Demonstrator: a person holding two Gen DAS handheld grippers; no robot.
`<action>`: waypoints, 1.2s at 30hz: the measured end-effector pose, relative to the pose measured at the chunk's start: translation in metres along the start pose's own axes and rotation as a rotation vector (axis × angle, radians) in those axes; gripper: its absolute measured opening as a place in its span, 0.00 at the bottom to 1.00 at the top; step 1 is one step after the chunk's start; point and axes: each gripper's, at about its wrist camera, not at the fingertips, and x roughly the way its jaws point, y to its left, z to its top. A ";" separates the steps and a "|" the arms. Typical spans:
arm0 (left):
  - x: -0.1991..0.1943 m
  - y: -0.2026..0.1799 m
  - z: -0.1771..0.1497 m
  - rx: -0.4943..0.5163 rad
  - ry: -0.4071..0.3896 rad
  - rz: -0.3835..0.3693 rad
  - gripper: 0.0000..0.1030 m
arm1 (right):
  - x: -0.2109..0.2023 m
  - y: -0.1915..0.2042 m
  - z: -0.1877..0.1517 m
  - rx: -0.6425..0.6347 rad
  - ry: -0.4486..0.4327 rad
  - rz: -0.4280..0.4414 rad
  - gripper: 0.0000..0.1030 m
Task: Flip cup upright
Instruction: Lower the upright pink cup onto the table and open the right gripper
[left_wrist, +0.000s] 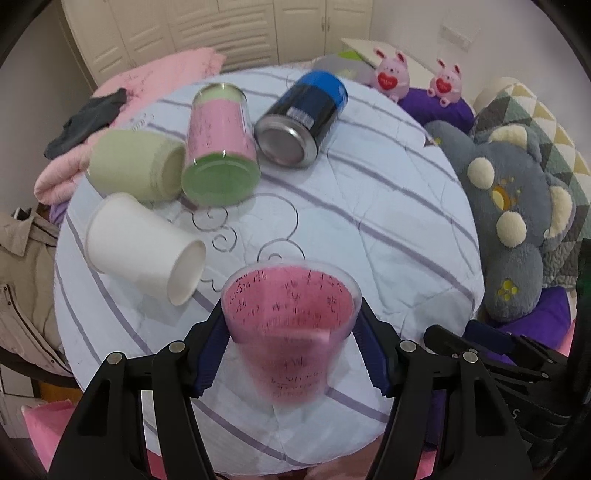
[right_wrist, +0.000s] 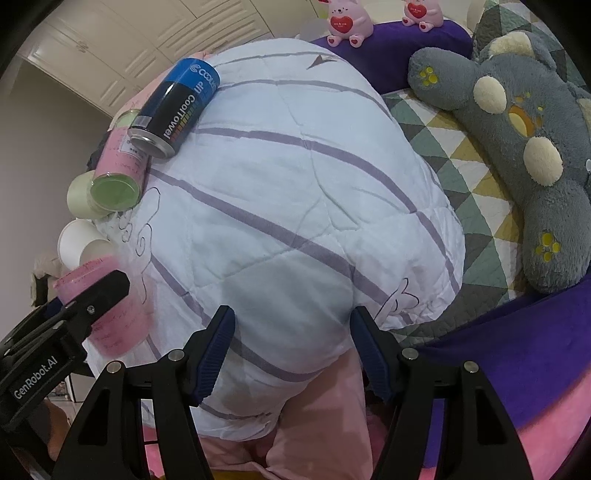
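Note:
A clear plastic cup lined with pink written-on paper stands mouth up between the fingers of my left gripper, which is shut on it just above the white striped quilt. The same cup shows at the left of the right wrist view, held by the left gripper. My right gripper is open and empty over the near edge of the quilt.
On the quilt lie a white paper cup, a pale green cup, a pink-and-green cup and a blue-black can, all on their sides. A grey plush toy lies at the right; clothes lie at the left.

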 end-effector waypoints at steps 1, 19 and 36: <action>-0.001 0.000 0.002 0.001 -0.010 0.004 0.64 | -0.001 0.000 0.000 0.000 -0.001 0.002 0.65; 0.008 0.005 0.008 -0.017 -0.042 0.049 0.88 | -0.006 0.018 -0.001 -0.058 -0.019 -0.006 0.65; 0.000 0.009 -0.002 -0.003 -0.057 0.056 0.89 | -0.010 0.025 -0.008 -0.072 -0.016 -0.014 0.65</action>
